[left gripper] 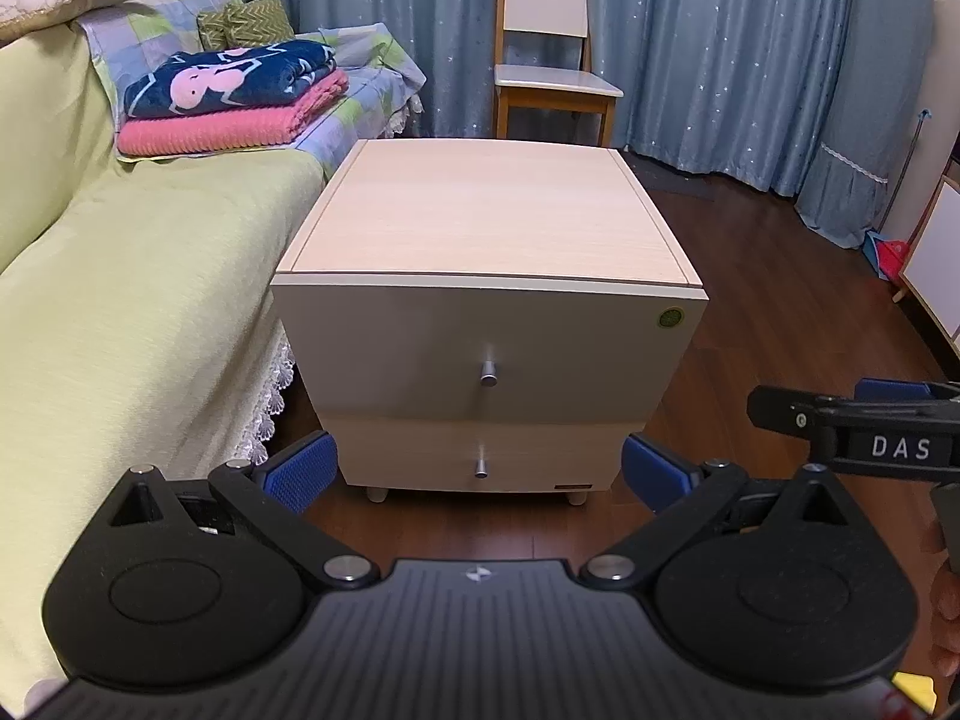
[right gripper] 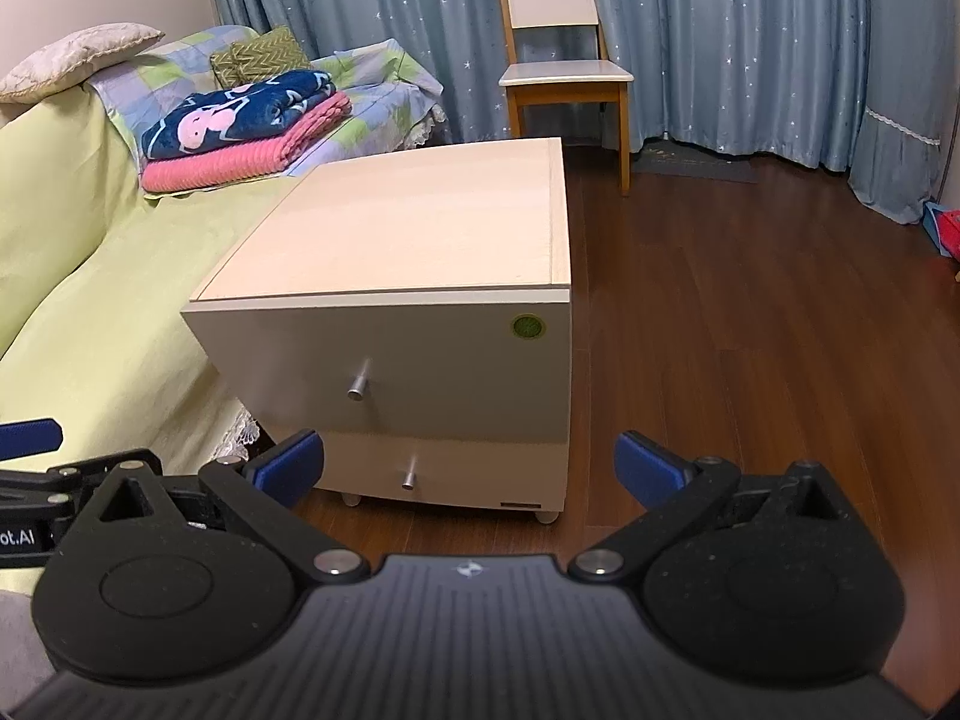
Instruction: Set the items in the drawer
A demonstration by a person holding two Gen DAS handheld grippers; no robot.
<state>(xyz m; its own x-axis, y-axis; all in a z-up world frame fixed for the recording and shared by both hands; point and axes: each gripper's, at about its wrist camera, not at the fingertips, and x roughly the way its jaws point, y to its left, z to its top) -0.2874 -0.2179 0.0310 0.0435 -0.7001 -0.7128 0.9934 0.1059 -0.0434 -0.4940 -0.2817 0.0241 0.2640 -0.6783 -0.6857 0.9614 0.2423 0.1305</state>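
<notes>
Hovering level before the closed nightstand point(left gripper: 486, 324), the left gripper point(left gripper: 480, 471) and right gripper point(right gripper: 468, 468) both gape wide, holding nothing.

I see a sofa under a pale green cover point(left gripper: 120, 276) on my left, with 2 folded blankets stacked on it: a navy patterned fleece point(left gripper: 234, 81) on top of a pink knitted one point(left gripper: 210, 129). A white-seated wooden chair point(right gripper: 564, 75) stands against blue star-dotted curtains point(left gripper: 720, 60). Dark brown wooden floorboards point(right gripper: 750, 330) cover the room, and a beige cushion point(right gripper: 78, 57) rests on the sofa back
</notes>
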